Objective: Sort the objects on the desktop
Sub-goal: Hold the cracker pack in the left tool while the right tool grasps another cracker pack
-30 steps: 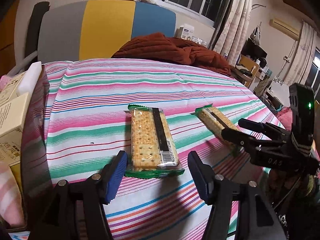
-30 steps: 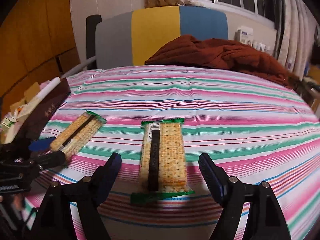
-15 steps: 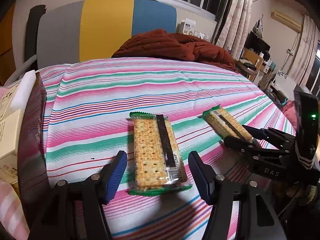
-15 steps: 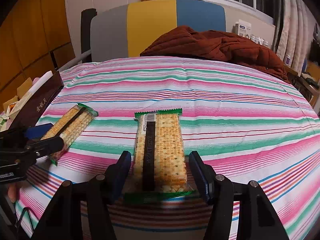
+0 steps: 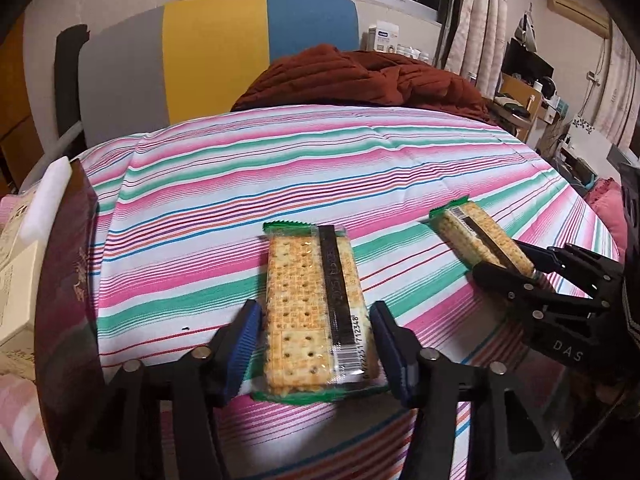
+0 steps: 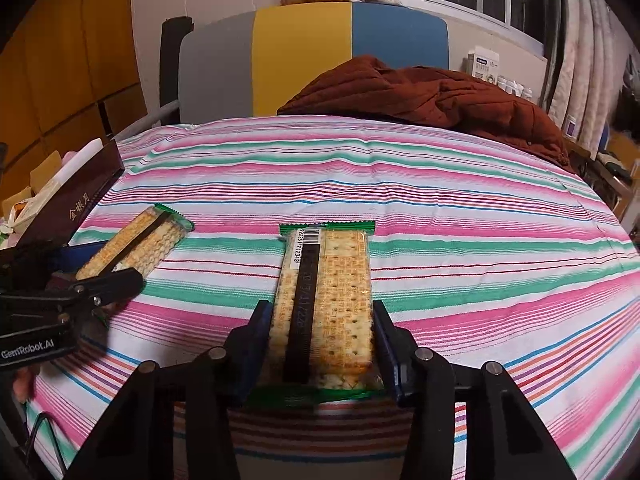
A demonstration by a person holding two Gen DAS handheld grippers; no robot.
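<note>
On the striped bed, left tongs (image 5: 314, 348) bracket one cracker pack (image 5: 314, 312), pads barely touching; right tongs (image 6: 322, 344) pinch another pack (image 6: 326, 304); both packs point 12 o'clock.

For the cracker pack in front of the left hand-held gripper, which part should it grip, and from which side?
Grip the cracker pack across its short width, near the closest end, coming in low from that end. It lies flat on the striped cloth with its long axis toward the left hand-held gripper, whose fingers flank its long edges.
</note>
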